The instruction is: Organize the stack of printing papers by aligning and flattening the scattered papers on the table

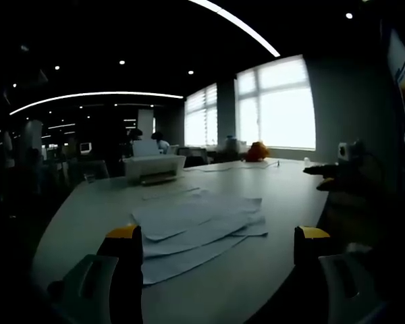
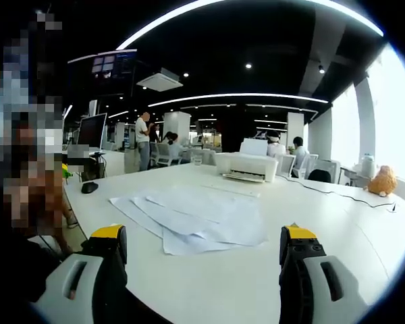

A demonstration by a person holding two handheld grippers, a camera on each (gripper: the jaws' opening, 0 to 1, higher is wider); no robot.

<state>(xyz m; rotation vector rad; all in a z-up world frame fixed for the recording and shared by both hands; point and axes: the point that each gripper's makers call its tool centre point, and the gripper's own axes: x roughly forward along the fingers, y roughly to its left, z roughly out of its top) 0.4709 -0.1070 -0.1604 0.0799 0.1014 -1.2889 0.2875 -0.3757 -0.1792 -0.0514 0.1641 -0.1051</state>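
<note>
Papers: the sheets (image 2: 192, 219) lie fanned and overlapping on the white table (image 2: 364, 229), near the edge closest to both grippers; in the left gripper view the same papers (image 1: 196, 226) spread out askew, corners pointing several ways.
Stage: judged from the loose fan, no aligning is done yet; the step in hand looks like the approach.
Left gripper: the left gripper (image 1: 216, 243) has its jaws spread wide with nothing between them; it sits low near the table edge, looking across the sheets toward the windows.
Right gripper: the right gripper (image 2: 202, 244) is likewise spread and empty, held above the near edge, aimed level over the pile toward the printer (image 2: 246, 165).
Contact: neither gripper appears to touch the sheets, though the left one's left jaw overlaps the pile's near corner in its view.
How to do it well: probably bring the jaws in from opposite sides of the pile, push the edges inward together so the sheets slide square, then press flat from above.
Risk: thin sheets may buckle or ride over each other if pushed from one side alone; slow, low pushes should help.
Elsewhere: a plush toy (image 2: 382, 181) sits by the far edge, a cable (image 2: 337, 191) runs across the table, well apart from the pile.
</note>
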